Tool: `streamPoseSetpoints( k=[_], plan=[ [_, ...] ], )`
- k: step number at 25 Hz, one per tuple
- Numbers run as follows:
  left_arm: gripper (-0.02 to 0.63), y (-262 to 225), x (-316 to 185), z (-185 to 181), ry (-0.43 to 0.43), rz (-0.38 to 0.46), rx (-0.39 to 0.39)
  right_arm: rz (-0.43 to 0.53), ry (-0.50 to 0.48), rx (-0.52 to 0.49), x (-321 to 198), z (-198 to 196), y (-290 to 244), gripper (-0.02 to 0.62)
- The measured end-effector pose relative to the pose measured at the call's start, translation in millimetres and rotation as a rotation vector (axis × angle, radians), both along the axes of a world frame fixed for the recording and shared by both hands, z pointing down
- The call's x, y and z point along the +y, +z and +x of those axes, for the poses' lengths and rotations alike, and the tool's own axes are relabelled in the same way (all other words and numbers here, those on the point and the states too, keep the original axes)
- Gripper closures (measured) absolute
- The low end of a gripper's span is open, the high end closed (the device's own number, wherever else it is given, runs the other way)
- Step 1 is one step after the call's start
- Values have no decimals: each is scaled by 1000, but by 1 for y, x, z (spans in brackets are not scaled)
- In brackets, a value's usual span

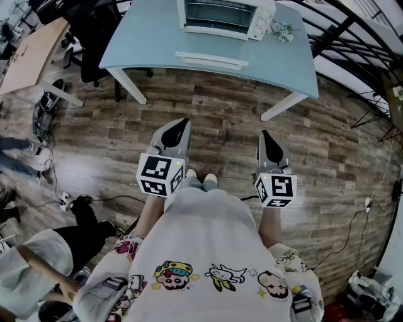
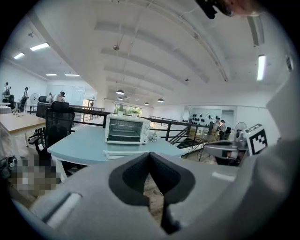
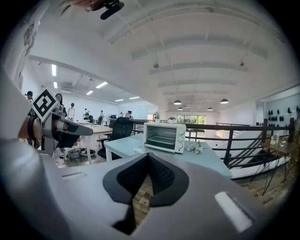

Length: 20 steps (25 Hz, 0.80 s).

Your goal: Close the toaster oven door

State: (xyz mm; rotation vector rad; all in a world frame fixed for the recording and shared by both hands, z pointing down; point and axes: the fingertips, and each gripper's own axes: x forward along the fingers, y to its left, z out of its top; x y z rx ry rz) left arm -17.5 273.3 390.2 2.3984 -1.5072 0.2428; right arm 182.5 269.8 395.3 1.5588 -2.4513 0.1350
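We hold the left claw (image 1: 178, 129) over the wooden floor (image 1: 214, 107), its jaws clenched together with nothing between them. Ahead of it, well apart from its tips, stands the pale blue table (image 1: 141, 38). A black office chair (image 2: 58, 124) sits at the table's end, ahead of this claw and off to its left.

On the table, ahead of both claws and roughly between their lines of aim, stands the white toaster oven (image 1: 223, 14), facing us. Its door (image 1: 211, 61) is open, folded down flat toward the claws, near the table's closer edge. Just right of the oven, a small bunch of white flowers (image 1: 280, 30) lies on the table.

The right claw (image 1: 267, 139) is beside the left one and about level with it, also clenched on nothing. The oven stands ahead of it and slightly to its left, well apart.
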Motion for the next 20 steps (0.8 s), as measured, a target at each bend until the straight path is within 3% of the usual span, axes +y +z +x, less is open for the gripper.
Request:
streamPoseSetpoints(
  k=[8,13,20],
  plan=[
    [608,6,2,9,-39,6,4,7,-54,-53,3,9,5,586],
    [565,2,5,14,-50,27,23,10,-80,-69,6,8,4,582],
    [537,10,6,15,-51,17,33,-2,-96,-93,9,1,9,533]
  ],
)
